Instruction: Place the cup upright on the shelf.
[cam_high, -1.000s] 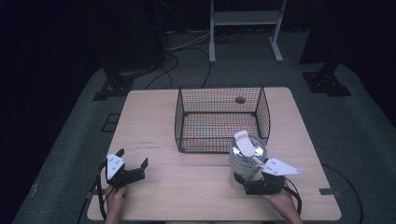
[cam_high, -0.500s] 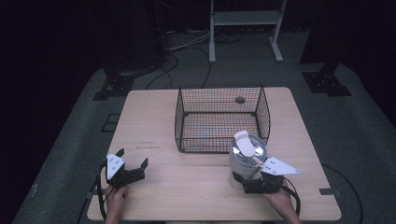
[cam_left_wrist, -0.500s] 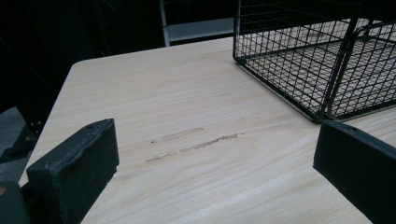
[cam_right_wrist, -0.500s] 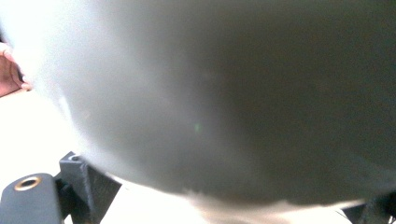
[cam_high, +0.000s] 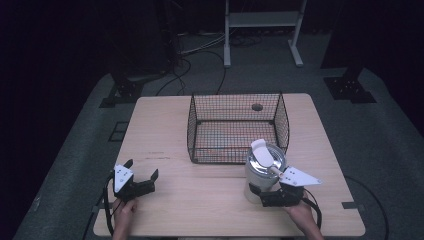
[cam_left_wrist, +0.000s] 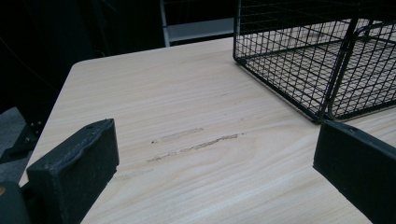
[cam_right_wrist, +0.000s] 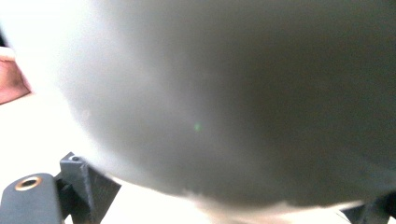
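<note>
A grey metal canister (cam_high: 264, 167) with a white-handled lid stands on the wooden table (cam_high: 200, 200), just in front of the wire basket's right front corner. My right gripper (cam_high: 261, 192) is low at the canister's near side, and the canister's blurred grey wall (cam_right_wrist: 224, 93) is right up against its camera. Its jaws stand wide at the view's bottom corners, either side of the base, so the right gripper (cam_right_wrist: 224, 191) reads as open. My left gripper (cam_high: 142, 168) rests near the front left of the table. It is open, with bare wood between the jaws (cam_left_wrist: 217, 154).
A black wire basket (cam_high: 192, 130) sits at the table's middle back, and its near corner (cam_left_wrist: 327, 93) shows ahead and to the right of the left gripper. A dark round spot (cam_high: 257, 106) shows through its far side. Cables and a white stand lie on the floor beyond.
</note>
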